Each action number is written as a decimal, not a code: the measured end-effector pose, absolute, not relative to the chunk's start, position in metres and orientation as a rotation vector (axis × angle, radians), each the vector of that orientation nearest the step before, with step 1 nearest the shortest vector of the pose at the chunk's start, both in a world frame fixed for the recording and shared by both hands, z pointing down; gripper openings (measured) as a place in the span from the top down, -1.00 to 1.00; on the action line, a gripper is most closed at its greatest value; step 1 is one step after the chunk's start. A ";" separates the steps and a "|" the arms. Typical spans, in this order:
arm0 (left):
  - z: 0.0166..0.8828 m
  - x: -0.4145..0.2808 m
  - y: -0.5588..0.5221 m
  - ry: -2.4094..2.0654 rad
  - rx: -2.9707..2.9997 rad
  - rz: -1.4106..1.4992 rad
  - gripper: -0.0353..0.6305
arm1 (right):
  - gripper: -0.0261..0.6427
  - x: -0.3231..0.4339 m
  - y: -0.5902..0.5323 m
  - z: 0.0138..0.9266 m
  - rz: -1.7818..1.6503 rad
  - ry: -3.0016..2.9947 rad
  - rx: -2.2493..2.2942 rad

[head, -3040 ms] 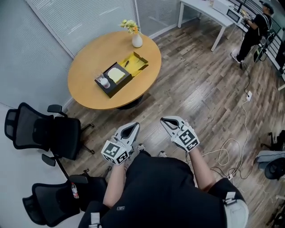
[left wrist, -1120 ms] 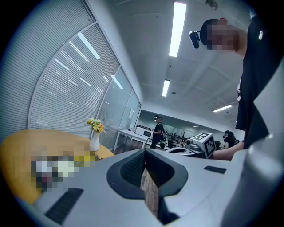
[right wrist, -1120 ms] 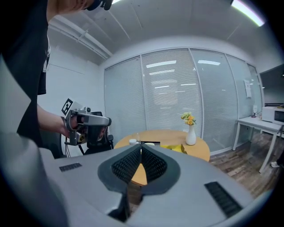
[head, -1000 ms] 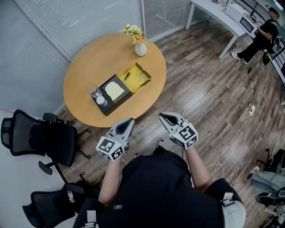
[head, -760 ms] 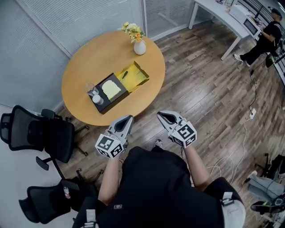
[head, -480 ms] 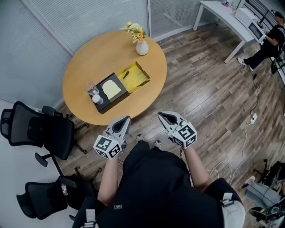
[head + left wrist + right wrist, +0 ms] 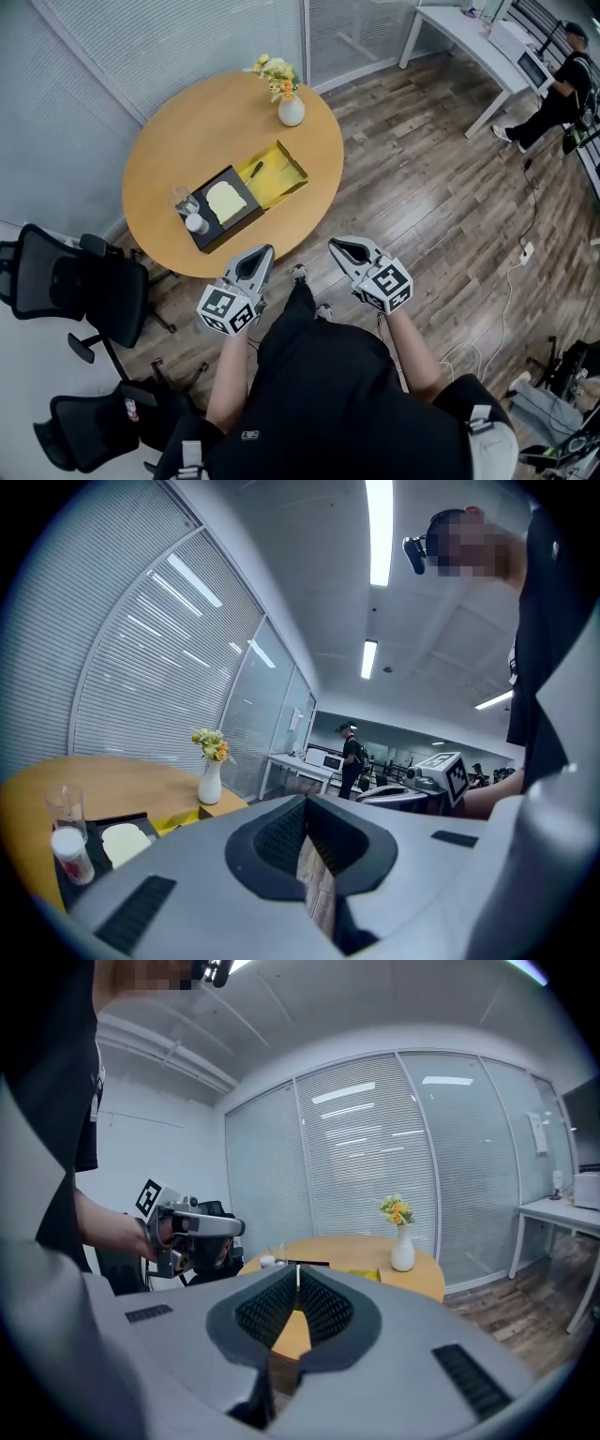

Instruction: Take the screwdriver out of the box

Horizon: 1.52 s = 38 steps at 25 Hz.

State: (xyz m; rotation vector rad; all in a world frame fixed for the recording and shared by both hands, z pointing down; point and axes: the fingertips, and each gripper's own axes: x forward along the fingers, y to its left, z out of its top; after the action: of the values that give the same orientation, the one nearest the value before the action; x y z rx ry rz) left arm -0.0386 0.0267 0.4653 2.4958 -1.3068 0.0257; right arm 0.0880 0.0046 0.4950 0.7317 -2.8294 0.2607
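Observation:
A black box (image 7: 217, 212) lies on the round wooden table (image 7: 178, 141) with its yellow half (image 7: 274, 176) folded open. The dark screwdriver (image 7: 255, 170) rests in that yellow half. A pale pad (image 7: 223, 200) fills the black half. My left gripper (image 7: 261, 253) hangs shut and empty just off the table's near edge, and my right gripper (image 7: 337, 247) is shut and empty beside it over the floor. In the left gripper view, the box (image 7: 122, 834) is low at the left beyond the closed fingertips (image 7: 305, 801). The right gripper view looks at the table (image 7: 375, 1258) past shut fingertips (image 7: 296, 1275).
A white vase of flowers (image 7: 290, 109) stands at the table's far edge. A glass (image 7: 181, 198) and a small white bottle (image 7: 196, 223) sit at the box's left end. Black office chairs (image 7: 80, 286) stand at the left. A person (image 7: 561, 80) and a white desk (image 7: 464, 33) are at the far right; cables (image 7: 511, 281) lie on the floor.
I have walked closer to the table, and both shut grippers have come forward with me to its near edge. Nothing on the table has moved.

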 end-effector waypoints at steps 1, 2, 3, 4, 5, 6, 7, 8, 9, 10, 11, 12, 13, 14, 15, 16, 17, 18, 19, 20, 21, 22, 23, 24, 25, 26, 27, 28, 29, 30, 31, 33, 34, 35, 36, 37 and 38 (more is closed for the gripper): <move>0.465 -0.039 0.021 -1.304 2.499 0.025 0.88 | 0.90 0.087 0.000 0.494 0.254 -2.827 0.730; 0.466 -0.041 0.016 -1.300 2.500 0.025 0.88 | 0.90 0.085 -0.004 0.493 0.249 -2.823 0.728; 0.467 -0.042 0.012 -1.294 2.498 0.023 0.88 | 0.90 0.084 -0.007 0.494 0.246 -2.818 0.725; 0.468 -0.043 0.009 -1.285 2.496 0.019 0.88 | 0.90 0.082 -0.010 0.494 0.246 -2.812 0.721; 0.470 -0.044 0.005 -1.276 2.492 0.012 0.88 | 0.90 0.081 -0.013 0.496 0.247 -2.806 0.717; 0.472 -0.046 0.001 -1.270 2.488 0.006 0.88 | 0.90 0.079 -0.016 0.497 0.248 -2.800 0.712; 0.474 -0.048 -0.005 -1.266 2.483 0.002 0.88 | 0.90 0.078 -0.020 0.498 0.247 -2.794 0.710; 0.475 -0.049 -0.011 -1.264 2.480 0.000 0.88 | 0.90 0.078 -0.024 0.499 0.246 -2.788 0.709; 0.477 -0.051 -0.017 -1.263 2.478 0.001 0.88 | 0.90 0.078 -0.028 0.501 0.245 -2.782 0.710; 0.478 -0.052 -0.024 -1.263 2.479 0.007 0.88 | 0.90 0.079 -0.033 0.502 0.245 -2.775 0.712; 0.479 -0.052 -0.031 -1.264 2.482 0.018 0.88 | 0.90 0.079 -0.038 0.502 0.245 -2.769 0.713; 0.480 -0.053 -0.038 -1.267 2.488 0.036 0.88 | 0.90 0.079 -0.044 0.502 0.244 -2.763 0.715; 0.481 -0.054 -0.046 -1.271 2.496 0.057 0.88 | 0.90 0.079 -0.050 0.501 0.243 -2.758 0.716; 0.482 -0.055 -0.053 -1.274 2.504 0.077 0.88 | 0.90 0.078 -0.056 0.500 0.241 -2.753 0.716; 0.482 -0.057 -0.061 -1.275 2.511 0.090 0.88 | 0.90 0.077 -0.063 0.499 0.239 -2.748 0.717; 0.481 -0.059 -0.068 -1.274 2.515 0.095 0.88 | 0.90 0.075 -0.069 0.499 0.238 -2.745 0.718; 0.481 -0.061 -0.074 -1.271 2.516 0.094 0.88 | 0.90 0.073 -0.076 0.499 0.238 -2.744 0.720; 0.481 -0.064 -0.080 -1.268 2.516 0.090 0.88 | 0.90 0.071 -0.082 0.500 0.238 -2.743 0.720; 0.482 -0.067 -0.086 -1.267 2.516 0.088 0.88 | 0.90 0.068 -0.088 0.501 0.237 -2.744 0.720; 0.484 -0.071 -0.092 -1.267 2.514 0.086 0.88 | 0.90 0.063 -0.094 0.503 0.236 -2.744 0.719; 0.485 -0.075 -0.097 -1.266 2.510 0.086 0.88 | 0.90 0.058 -0.101 0.504 0.236 -2.744 0.719; 0.488 -0.080 -0.103 -1.264 2.507 0.086 0.88 | 0.90 0.052 -0.107 0.505 0.235 -2.745 0.718; 0.491 -0.084 -0.108 -1.261 2.504 0.089 0.88 | 0.90 0.046 -0.112 0.506 0.233 -2.745 0.716; 0.494 -0.089 -0.114 -1.259 2.501 0.095 0.88 | 0.90 0.040 -0.119 0.506 0.230 -2.746 0.710; 0.496 -0.094 -0.121 -1.258 2.497 0.105 0.88 | 0.90 0.034 -0.125 0.506 0.227 -2.745 0.702; 0.499 -0.098 -0.127 -1.260 2.491 0.119 0.88 | 0.90 0.028 -0.130 0.508 0.226 -2.743 0.693; 0.501 -0.103 -0.132 -1.262 2.485 0.134 0.88 | 0.90 0.024 -0.135 0.510 0.227 -2.739 0.684; 0.502 -0.108 -0.137 -1.264 2.481 0.148 0.88 | 0.90 0.019 -0.140 0.513 0.230 -2.734 0.678; 0.502 -0.112 -0.142 -1.263 2.482 0.162 0.88 | 0.90 0.016 -0.145 0.515 0.231 -2.729 0.675; 0.503 -0.116 -0.148 -1.262 2.483 0.174 0.88 | 0.90 0.013 -0.150 0.517 0.233 -2.724 0.677; 0.505 -0.119 -0.153 -1.258 2.482 0.184 0.88 | 0.90 0.011 -0.155 0.519 0.237 -2.719 0.682; 0.510 -0.125 -0.161 -1.246 2.476 0.192 0.88 | 0.90 0.008 -0.162 0.521 0.247 -2.713 0.694; 0.513 -0.127 -0.166 -1.240 2.475 0.198 0.88 | 0.90 0.006 -0.166 0.522 0.256 -2.716 0.701; 0.516 -0.130 -0.171 -1.236 2.475 0.208 0.88 | 0.90 0.004 -0.170 0.522 0.264 -2.720 0.707; 0.519 -0.131 -0.176 -1.236 2.474 0.222 0.88 | 0.90 0.002 -0.173 0.523 0.268 -2.724 0.709; 0.522 -0.133 -0.181 -1.237 2.467 0.238 0.88 | 0.90 0.001 -0.176 0.523 0.270 -2.724 0.707; 0.526 -0.133 -0.184 -1.240 2.456 0.253 0.88 | 0.90 0.000 -0.177 0.525 0.276 -2.721 0.704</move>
State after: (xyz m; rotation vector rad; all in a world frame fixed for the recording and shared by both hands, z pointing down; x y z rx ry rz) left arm -0.1334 -0.1840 0.5260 2.4561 -1.2397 0.2528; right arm -0.0003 -0.1769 0.5249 0.7041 -2.7206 0.2761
